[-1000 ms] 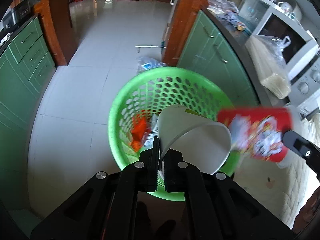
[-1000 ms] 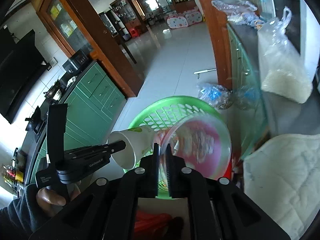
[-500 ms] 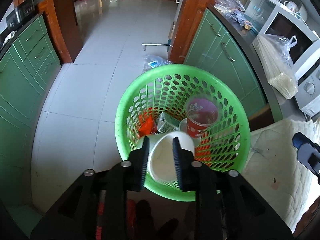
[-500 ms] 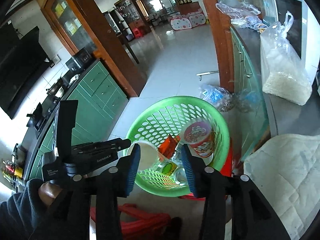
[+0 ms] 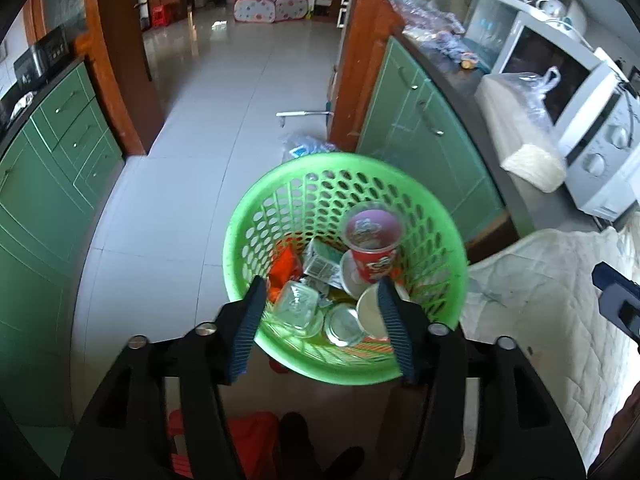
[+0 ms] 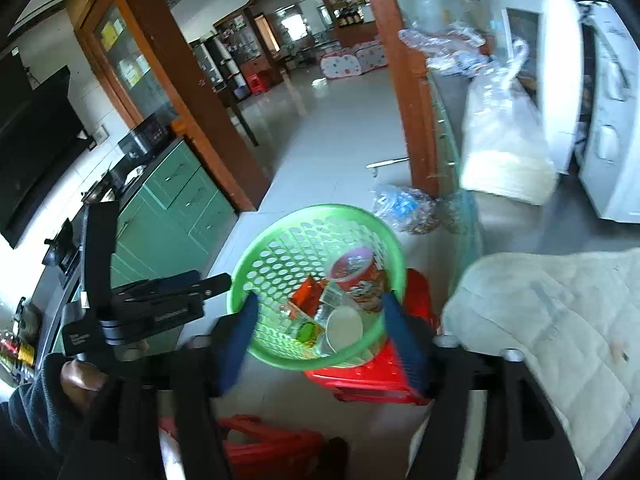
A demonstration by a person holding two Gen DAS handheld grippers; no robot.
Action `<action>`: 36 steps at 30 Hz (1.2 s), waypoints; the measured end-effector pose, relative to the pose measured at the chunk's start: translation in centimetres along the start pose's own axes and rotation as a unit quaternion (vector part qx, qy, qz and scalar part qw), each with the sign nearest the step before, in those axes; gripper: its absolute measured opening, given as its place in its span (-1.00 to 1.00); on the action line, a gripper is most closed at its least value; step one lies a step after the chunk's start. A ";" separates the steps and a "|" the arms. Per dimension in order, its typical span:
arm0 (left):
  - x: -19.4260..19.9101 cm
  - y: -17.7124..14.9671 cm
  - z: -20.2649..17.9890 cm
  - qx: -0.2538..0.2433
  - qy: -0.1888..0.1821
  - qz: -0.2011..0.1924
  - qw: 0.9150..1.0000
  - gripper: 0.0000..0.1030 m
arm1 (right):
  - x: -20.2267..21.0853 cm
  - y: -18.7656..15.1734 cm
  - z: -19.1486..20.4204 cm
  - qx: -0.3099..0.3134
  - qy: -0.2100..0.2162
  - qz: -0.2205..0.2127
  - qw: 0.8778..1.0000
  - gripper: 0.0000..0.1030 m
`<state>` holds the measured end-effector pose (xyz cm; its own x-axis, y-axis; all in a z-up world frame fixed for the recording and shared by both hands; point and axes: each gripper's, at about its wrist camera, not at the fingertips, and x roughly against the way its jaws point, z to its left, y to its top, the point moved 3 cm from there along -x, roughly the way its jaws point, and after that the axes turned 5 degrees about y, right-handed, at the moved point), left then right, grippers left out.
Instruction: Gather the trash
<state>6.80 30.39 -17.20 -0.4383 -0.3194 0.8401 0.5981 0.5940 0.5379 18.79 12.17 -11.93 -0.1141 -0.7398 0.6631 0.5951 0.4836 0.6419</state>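
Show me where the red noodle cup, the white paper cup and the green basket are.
red noodle cup (image 5: 374,266), left wrist view, printed side.
white paper cup (image 5: 370,311), left wrist view, inside wall.
green basket (image 5: 256,208), left wrist view, rim.

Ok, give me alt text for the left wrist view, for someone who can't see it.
An open, empty left hand-held gripper hangs over a green perforated basket on a tiled kitchen floor. Inside lie a red printed cup, a white paper cup, an orange wrapper and clear plastic containers.

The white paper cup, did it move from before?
Yes. The white paper cup left the left gripper and dropped down into the green basket, now lying below its rim beside the red cup.
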 end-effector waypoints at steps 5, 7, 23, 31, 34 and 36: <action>2.7 -0.4 -2.2 -0.014 -0.004 -0.026 1.000 0.53 | 3.4 -1.3 -1.1 0.002 -0.036 -0.015 0.999 0.36; 4.1 -0.6 -3.6 -0.026 -0.012 -0.038 0.999 0.60 | 4.9 -2.0 -1.5 0.001 -0.046 -0.023 0.999 0.40; 11.8 -3.5 -13.9 -0.134 -0.038 -0.123 0.983 0.90 | 15.9 -7.6 -5.4 -0.010 -0.179 -0.067 0.981 0.73; 14.6 -5.8 -18.3 -0.177 -0.081 -0.138 0.971 0.90 | 20.7 -10.2 -7.4 -0.051 -0.230 -0.093 0.967 0.77; 15.7 -6.3 -19.4 -0.193 -0.091 -0.149 0.966 0.90 | 22.9 -11.2 -8.5 -0.082 -0.247 -0.104 0.960 0.78; 16.3 -6.6 -20.1 -0.203 -0.090 -0.154 0.963 0.90 | 24.1 -11.7 -9.0 -0.096 -0.252 -0.113 0.956 0.78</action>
<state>9.24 6.43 -5.64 -0.7242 -0.2801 0.6302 0.6179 0.1423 0.7733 16.21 -15.53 -6.98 -0.5964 -0.4729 0.6485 0.6394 0.2086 0.7401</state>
